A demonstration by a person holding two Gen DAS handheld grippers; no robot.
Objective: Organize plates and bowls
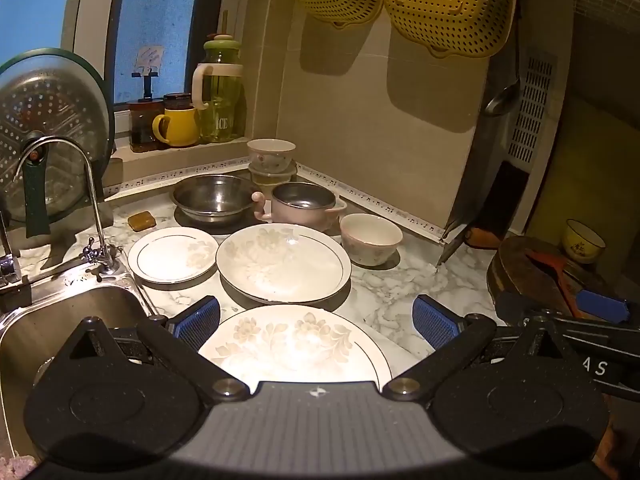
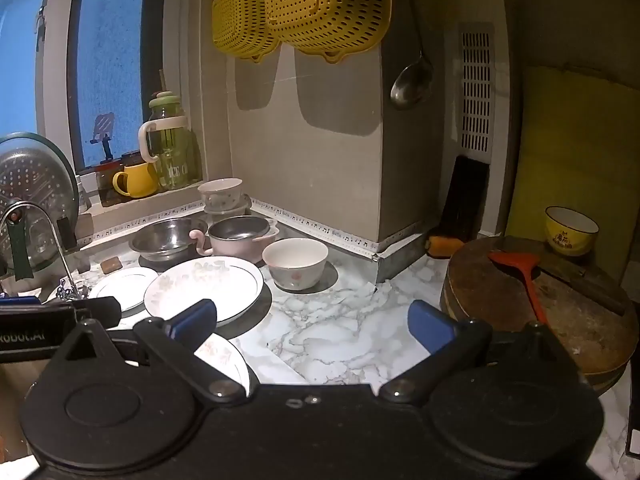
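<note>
Left gripper (image 1: 316, 322) has its fingers spread wide, holding nothing, hovering right over the near plate (image 1: 294, 346) at the front of the marble surface (image 1: 400, 296). Right gripper (image 2: 312, 320) is just as wide and just as empty, poised above bare marble, with that same near plate's edge showing by its left finger (image 2: 192, 322).

Moving outward: just beyond sits the big plate (image 1: 282, 262), and beside it, toward the sink (image 1: 80, 312), the small plate (image 1: 174, 254). All three lie separately, none stacked. To the right of the big plate stands a lone white bowl (image 1: 370, 238). Behind come a steel bowl (image 1: 214, 198) and a pink handled pot (image 1: 304, 206), and back in the corner a little stack of bowls (image 1: 272, 164) is already built.

So, by my reading, it's early going: that corner stack looks sorted, but the plates want gathering and the loose bowl wants a home.
</note>
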